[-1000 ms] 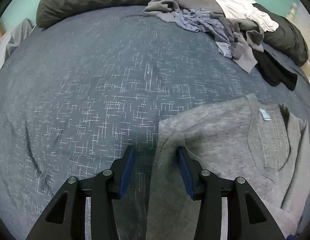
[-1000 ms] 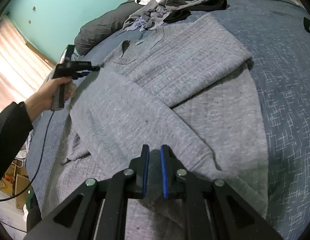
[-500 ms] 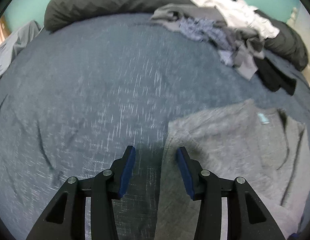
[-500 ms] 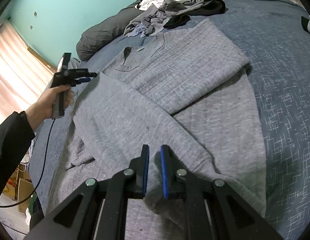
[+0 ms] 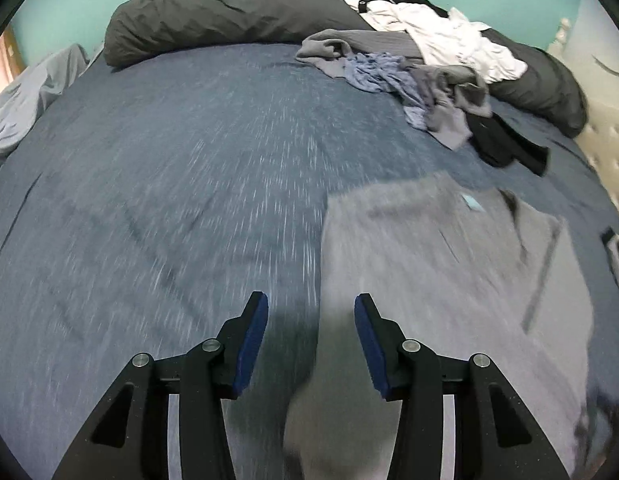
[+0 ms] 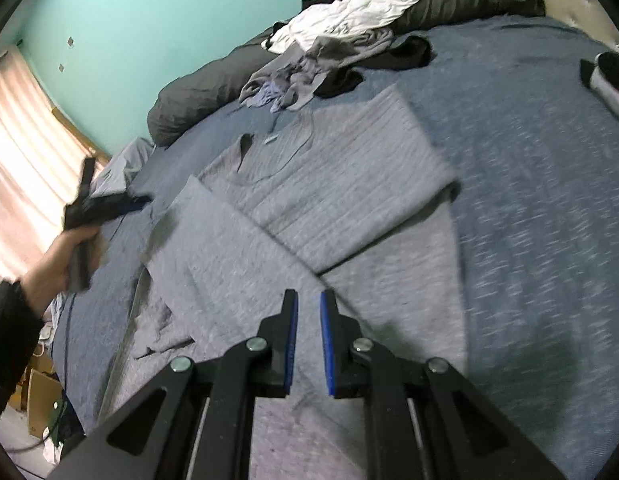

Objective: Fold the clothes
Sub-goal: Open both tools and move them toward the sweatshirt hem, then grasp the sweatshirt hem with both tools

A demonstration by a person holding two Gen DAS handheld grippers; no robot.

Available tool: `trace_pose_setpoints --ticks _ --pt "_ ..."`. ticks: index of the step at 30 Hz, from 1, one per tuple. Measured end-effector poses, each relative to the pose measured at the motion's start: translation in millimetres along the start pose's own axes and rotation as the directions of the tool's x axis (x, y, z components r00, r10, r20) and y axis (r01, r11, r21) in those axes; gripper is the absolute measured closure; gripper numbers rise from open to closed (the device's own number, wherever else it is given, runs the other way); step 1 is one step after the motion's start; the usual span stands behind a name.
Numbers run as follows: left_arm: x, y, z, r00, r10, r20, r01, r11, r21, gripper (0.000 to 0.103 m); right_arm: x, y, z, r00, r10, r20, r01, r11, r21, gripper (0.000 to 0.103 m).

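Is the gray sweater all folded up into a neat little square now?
No, the gray sweater lies mostly spread across the bed.

Left gripper [image 5: 311, 320] open above grey sweater [image 5: 449, 280] edge.

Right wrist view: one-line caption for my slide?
Open right gripper above a half-folded gray sweater on a blue bed.

I'm in a home bedroom: a bed [image 5: 189, 184] with blue cover, dark pillows [image 5: 229, 16], a clothes heap [image 5: 421, 68], teal wall [image 6: 149, 28], curtained window [image 6: 17, 136].
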State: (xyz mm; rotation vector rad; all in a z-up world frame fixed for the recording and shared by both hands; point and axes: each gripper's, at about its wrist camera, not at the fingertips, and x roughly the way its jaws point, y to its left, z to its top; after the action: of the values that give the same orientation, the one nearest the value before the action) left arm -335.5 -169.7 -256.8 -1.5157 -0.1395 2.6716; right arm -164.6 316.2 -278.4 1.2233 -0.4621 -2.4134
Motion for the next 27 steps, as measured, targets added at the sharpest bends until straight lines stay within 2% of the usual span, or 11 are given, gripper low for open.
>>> trace_pose_setpoints --ticks 1,3,5,9,12,14,19,22,27 --pt "-11 1 -10 1.000 -0.008 -0.004 0.008 1.000 -0.001 0.051 -8 -4 1 1.000 -0.006 0.003 0.006 1.000 0.014 0.090" --pt "-35 5 -33 1.000 -0.022 -0.009 0.022 1.000 -0.002 0.049 -19 -11 0 1.000 -0.003 -0.017 0.003 0.999 0.042 0.077" --pt "-54 11 -53 0.999 -0.032 -0.016 0.032 0.999 -0.007 0.046 -27 -16 -3 0.998 -0.006 -0.059 0.010 0.999 0.052 0.068" --pt "-89 20 -98 0.996 -0.068 -0.052 0.067 0.998 -0.021 0.040 -50 -21 -12 0.986 -0.048 -0.161 0.051 0.999 0.013 0.066" --pt "-108 21 -131 0.992 -0.096 -0.083 0.095 0.995 -0.007 0.036 -70 -30 -24 0.971 -0.073 -0.229 0.078 0.997 0.010 0.054" --pt "-120 21 -152 0.988 -0.118 -0.099 0.120 0.993 0.005 0.028 -79 -36 -36 0.960 -0.102 -0.262 0.110 0.994 0.016 0.050" --pt "-137 20 -196 0.976 -0.162 -0.147 0.163 0.987 -0.004 0.026 -98 -43 -64 0.934 -0.109 -0.340 0.126 0.992 0.030 0.042" --pt "-142 20 -217 0.968 -0.181 -0.171 0.182 0.983 -0.008 0.026 -105 -44 -76 0.932 -0.104 -0.348 0.129 0.990 0.049 0.041" --pt "-150 18 -245 0.967 -0.176 -0.182 0.180 0.984 0.004 0.025 -110 -36 -70 0.954 -0.097 -0.285 0.117 0.992 0.055 0.041"
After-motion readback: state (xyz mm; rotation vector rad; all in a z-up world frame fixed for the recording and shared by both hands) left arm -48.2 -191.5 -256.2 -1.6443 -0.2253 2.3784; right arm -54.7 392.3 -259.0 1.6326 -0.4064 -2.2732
